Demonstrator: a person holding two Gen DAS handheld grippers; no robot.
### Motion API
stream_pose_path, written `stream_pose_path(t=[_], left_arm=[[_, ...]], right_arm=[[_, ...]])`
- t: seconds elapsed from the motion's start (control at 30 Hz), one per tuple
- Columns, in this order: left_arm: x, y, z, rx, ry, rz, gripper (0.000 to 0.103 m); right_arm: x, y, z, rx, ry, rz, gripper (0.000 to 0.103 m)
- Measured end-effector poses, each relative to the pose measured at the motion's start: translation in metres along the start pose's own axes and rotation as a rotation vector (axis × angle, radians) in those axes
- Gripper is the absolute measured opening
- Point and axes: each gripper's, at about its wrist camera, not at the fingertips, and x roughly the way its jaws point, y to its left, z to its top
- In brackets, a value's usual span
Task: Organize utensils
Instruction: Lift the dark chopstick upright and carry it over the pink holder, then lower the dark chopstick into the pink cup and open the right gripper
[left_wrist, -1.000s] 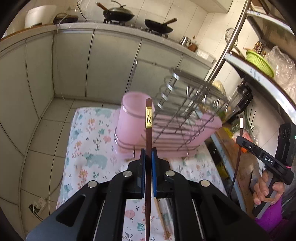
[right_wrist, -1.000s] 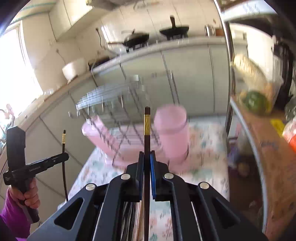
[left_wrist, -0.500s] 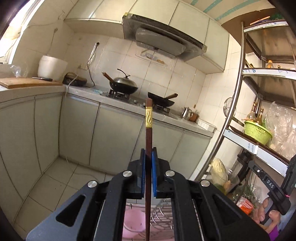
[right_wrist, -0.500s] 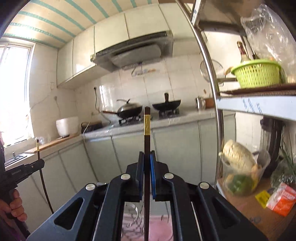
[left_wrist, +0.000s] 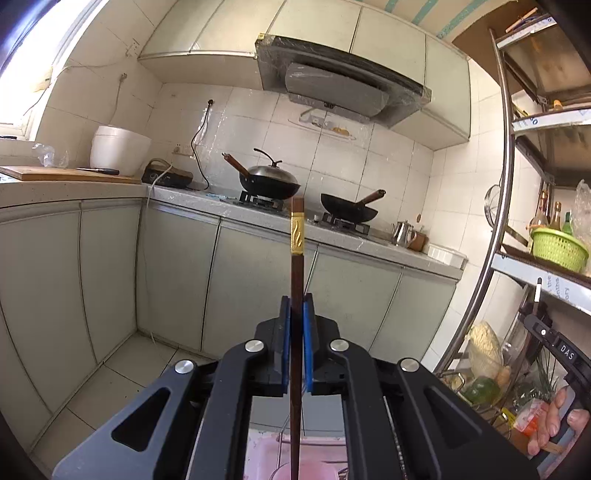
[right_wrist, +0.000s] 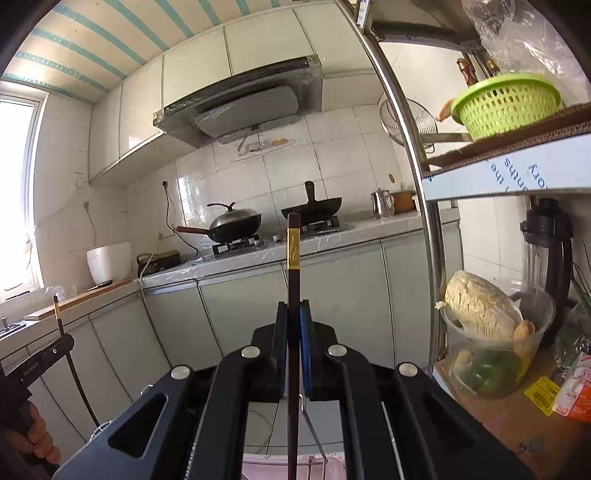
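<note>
Between blue pads, left gripper (left_wrist: 296, 314) clamps brown chopstick (left_wrist: 296, 280) upright, gold band above; right gripper (right_wrist: 293, 314) pinches dark chopstick (right_wrist: 293, 280) likewise. Below, pink rack (left_wrist: 325, 469) edge. Beyond, grey cabinets (left_wrist: 177, 273), two woks (left_wrist: 269, 182) on stove.

White letters "DAS" stand on the black body of the right gripper (left_wrist: 565, 356), seen from the left wrist. The white edge strip of the metal shelf (right_wrist: 517, 173) carries upside-down blue print; only fragments read, seemingly "the", "onths" and "ory". A yellow barcode sticker (right_wrist: 543, 395) and a red-and-white packet (right_wrist: 576, 395) on the lower shelf bear print too small to read.
</note>
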Motion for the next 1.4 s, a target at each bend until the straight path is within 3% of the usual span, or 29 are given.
stream_pose_path(t=[0.33,0.83,0.93,1.03,1.1,1.4], left_arm=[[-0.001,0.011,-0.04,-0.004,0.127,-0.043,0.005],[0.013,0.015,-0.064,-0.019,0.291,-0.038,0.005],[0.016,0.016,-0.063,-0.019,0.311,-0.035,0.007],[0.013,0.017,-0.059,-0.026,0.312,-0.048,0.032],[0.008,0.019,-0.057,-0.032,0.305,-0.051,0.035],[-0.031,0.033,-0.062,-0.054,0.325,-0.044,0.035]], right_arm=[[0.007,-0.017,-0.046,0.009,0.207,-0.02,0.006],[0.0,-0.018,-0.062,0.014,0.313,-0.037,0.007],[0.0,-0.021,-0.064,0.021,0.333,-0.028,0.023],[-0.004,-0.023,-0.064,0.038,0.338,-0.011,0.031],[-0.009,-0.025,-0.065,0.052,0.335,-0.008,0.04],[-0.057,-0.026,-0.085,0.066,0.341,-0.024,0.04]])
